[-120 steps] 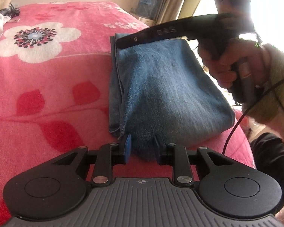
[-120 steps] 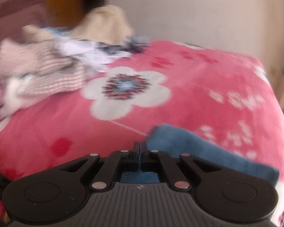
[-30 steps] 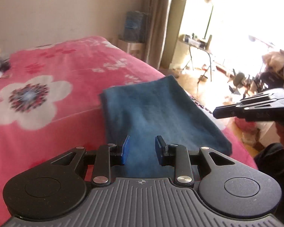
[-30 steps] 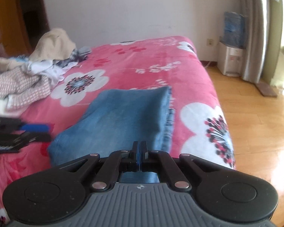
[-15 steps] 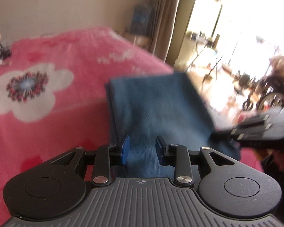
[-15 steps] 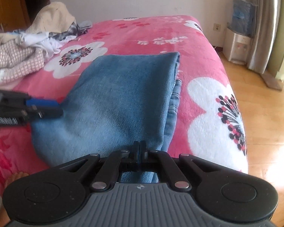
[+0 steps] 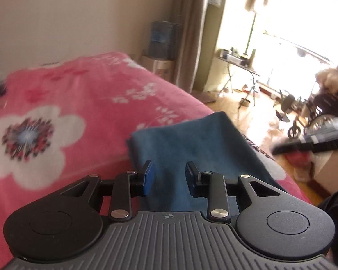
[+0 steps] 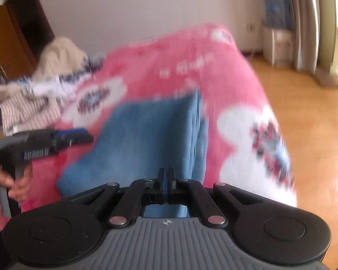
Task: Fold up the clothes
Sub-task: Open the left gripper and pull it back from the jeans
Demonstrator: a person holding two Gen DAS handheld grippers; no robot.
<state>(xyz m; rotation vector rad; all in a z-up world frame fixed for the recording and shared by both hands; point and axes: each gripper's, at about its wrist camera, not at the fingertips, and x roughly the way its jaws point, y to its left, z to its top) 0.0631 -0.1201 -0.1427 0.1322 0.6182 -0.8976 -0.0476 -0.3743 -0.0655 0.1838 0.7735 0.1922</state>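
Folded blue jeans (image 7: 191, 153) lie on the pink flowered blanket (image 7: 78, 103) near the bed's right edge. My left gripper (image 7: 169, 175) hovers over their near end, its blue pads apart with nothing pressed between them. In the right wrist view the jeans (image 8: 151, 135) look blurred. My right gripper (image 8: 166, 181) is shut and empty above their near edge. The left gripper (image 8: 63, 138) shows there left of the jeans, held by a hand (image 8: 18, 184). The right gripper (image 7: 304, 146) is a dark blur at the right of the left wrist view.
A heap of unfolded clothes (image 8: 33, 94) lies at the bed's far left. The bed drops off to a wooden floor (image 8: 308, 117) on the right. A water dispenser (image 7: 162, 38) and a curtain (image 7: 191, 33) stand by the wall, and a small table (image 7: 238, 63) by the bright window.
Both grippers have drawn back from the jeans, which look smaller and farther off in both views. The right wrist view has rolled and blurred. Neither gripper's jaws have changed.
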